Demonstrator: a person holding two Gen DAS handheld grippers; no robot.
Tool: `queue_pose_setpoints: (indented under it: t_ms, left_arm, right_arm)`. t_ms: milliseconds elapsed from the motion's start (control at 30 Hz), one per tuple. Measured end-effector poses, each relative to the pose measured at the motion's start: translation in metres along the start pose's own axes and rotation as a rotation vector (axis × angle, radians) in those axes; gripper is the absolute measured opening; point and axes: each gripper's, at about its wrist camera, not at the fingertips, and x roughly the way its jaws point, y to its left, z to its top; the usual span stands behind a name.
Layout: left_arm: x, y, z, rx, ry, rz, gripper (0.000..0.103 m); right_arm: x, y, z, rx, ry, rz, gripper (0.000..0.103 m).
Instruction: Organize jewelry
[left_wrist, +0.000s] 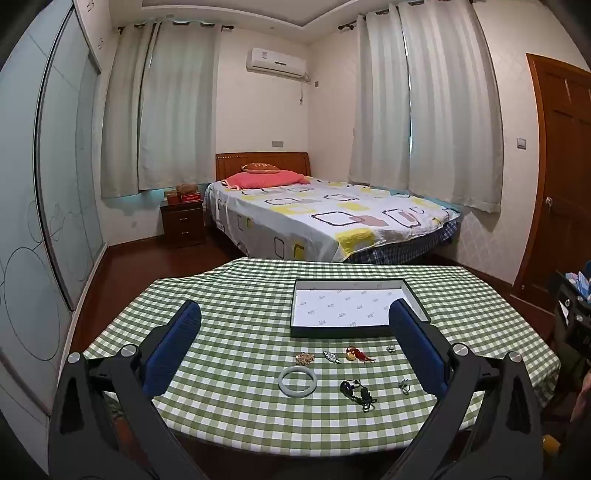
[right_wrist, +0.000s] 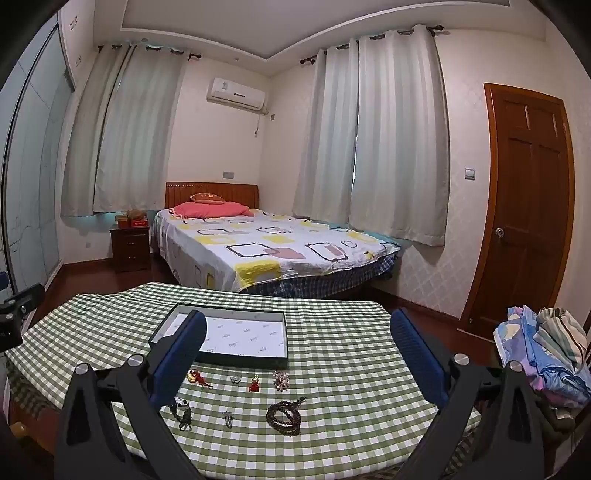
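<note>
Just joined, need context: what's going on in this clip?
A person holds two grippers over a table with a green checked cloth, about to sort jewelry. The left gripper and right gripper are both open and hold nothing. An empty tray sits at the back. The pieces lie loose in front of it: a pale bangle, a dark bead bracelet, a red charm and several small ones. Nothing is in the tray yet.
</note>
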Motion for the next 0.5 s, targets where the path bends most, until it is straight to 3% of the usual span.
queue_pose_setpoints:
  t_ms: [500]
  left_arm:
    - [-0.005,-0.002,-0.001,0.020,0.000,-0.007,0.099]
  right_arm:
    - [0.000,0.001,0.000,-0.001,-0.005,0.003,0.097]
